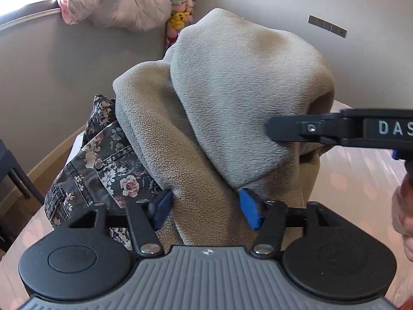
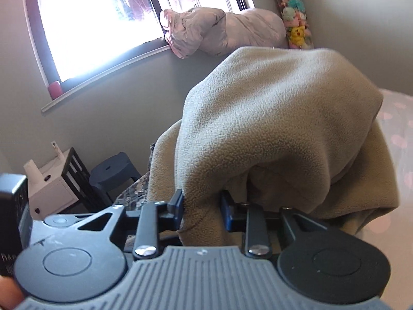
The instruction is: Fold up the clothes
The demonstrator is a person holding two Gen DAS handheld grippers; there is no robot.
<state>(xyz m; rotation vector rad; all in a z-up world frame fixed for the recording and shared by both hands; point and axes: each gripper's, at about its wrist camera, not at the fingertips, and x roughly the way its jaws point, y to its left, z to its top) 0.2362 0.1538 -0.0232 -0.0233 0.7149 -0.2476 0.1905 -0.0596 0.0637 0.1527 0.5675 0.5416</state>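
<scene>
Up front: your 2 tools both hold the beige fleece garment (image 1: 232, 98), bunched and lifted in front of you.
Left tool (image 1: 206, 208): blue pads clamped on a fleece fold, cloth pinched between them.
Right tool (image 2: 202, 208): jaws closed on another edge of the same fleece; in the left view it reaches in from the right.
Floral denim piece (image 1: 103, 160): lying just behind the fleece, left side.
Windowsill: pink puffy jacket (image 2: 222, 31) heaped there, plush toys (image 1: 180, 13) hanging beside it.
</scene>
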